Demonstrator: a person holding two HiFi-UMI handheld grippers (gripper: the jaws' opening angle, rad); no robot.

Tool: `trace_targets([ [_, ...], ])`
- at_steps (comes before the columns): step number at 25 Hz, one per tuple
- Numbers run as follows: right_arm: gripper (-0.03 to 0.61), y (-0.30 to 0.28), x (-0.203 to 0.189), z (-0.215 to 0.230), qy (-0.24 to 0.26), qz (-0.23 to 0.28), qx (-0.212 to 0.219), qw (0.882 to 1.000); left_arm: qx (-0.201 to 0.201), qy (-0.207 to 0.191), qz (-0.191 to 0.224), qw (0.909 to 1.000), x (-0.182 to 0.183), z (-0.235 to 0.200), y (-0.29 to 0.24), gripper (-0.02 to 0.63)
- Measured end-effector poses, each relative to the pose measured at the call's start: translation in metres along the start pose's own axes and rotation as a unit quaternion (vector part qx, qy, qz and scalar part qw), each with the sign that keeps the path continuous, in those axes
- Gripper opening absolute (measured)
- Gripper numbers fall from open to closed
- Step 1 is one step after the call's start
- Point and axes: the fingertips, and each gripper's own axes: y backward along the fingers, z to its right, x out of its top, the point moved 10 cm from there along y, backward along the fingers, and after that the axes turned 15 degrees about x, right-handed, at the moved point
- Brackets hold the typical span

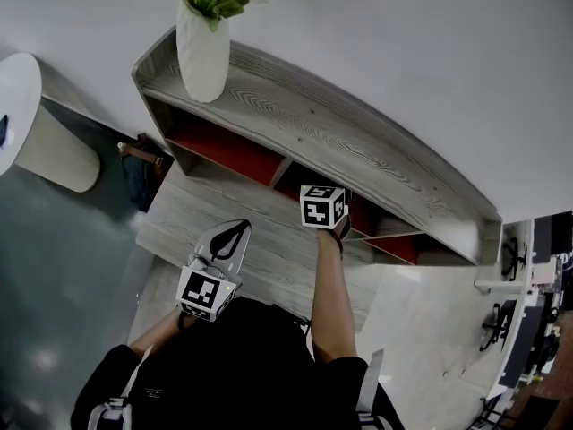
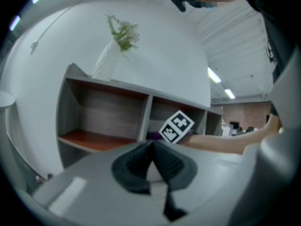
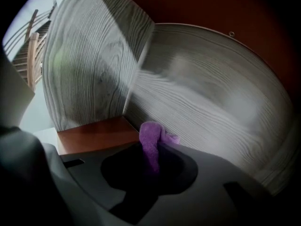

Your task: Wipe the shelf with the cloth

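Right gripper [image 3: 151, 161]: clamped on the purple cloth [image 3: 151, 133], deep in the shelf [image 3: 94, 135].
Left gripper [image 2: 151, 147]: closed, empty.
Risk: we fear rubbing pulls the cloth free.

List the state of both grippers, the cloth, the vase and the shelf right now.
Left gripper: shut, holding nothing, outside the shelf.
Right gripper: shut on the purple cloth, inside a shelf compartment.
Purple cloth: bunched, pinched between the jaws.
Vase: upright on the shelf top, greenery in it.
Shelf: open-fronted, against the wall.
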Motion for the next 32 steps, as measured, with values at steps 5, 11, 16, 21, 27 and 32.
trace_targets([
  [5, 0.074, 0.002, -0.001, -0.008, 0.012, 0.01, 0.003, 1.0, 0.009, 0.003, 0.001, 1.0, 0.0, -0.002, 0.002, 0.005],
  [11, 0.073, -0.006, 0.011, -0.029, 0.04, 0.02, 0.022, 0.999, 0.016, 0.002, 0.004, 0.9999, 0.002, -0.005, 0.001, 0.005],
  [16, 0.074, -0.013, 0.022, -0.032, 0.053, 0.022, 0.058, 0.997, 0.02, 0.003, 0.003, 0.9998, 0.001, -0.009, 0.003, 0.005],
  [21, 0.074, -0.015, 0.027, -0.036, 0.067, 0.027, 0.087, 0.994, 0.02, 0.004, 0.003, 0.9998, 0.001, -0.01, 0.002, 0.005],
  [27, 0.073, -0.015, 0.029, -0.042, 0.087, 0.03, 0.103, 0.99, 0.014, 0.006, 0.002, 0.9999, 0.001, -0.007, 0.001, 0.003],
  [32, 0.074, -0.009, 0.027, -0.051, 0.098, 0.027, 0.134, 0.986, 0.006, 0.007, 0.004, 0.9999, 0.002, -0.005, 0.001, 0.003],
])
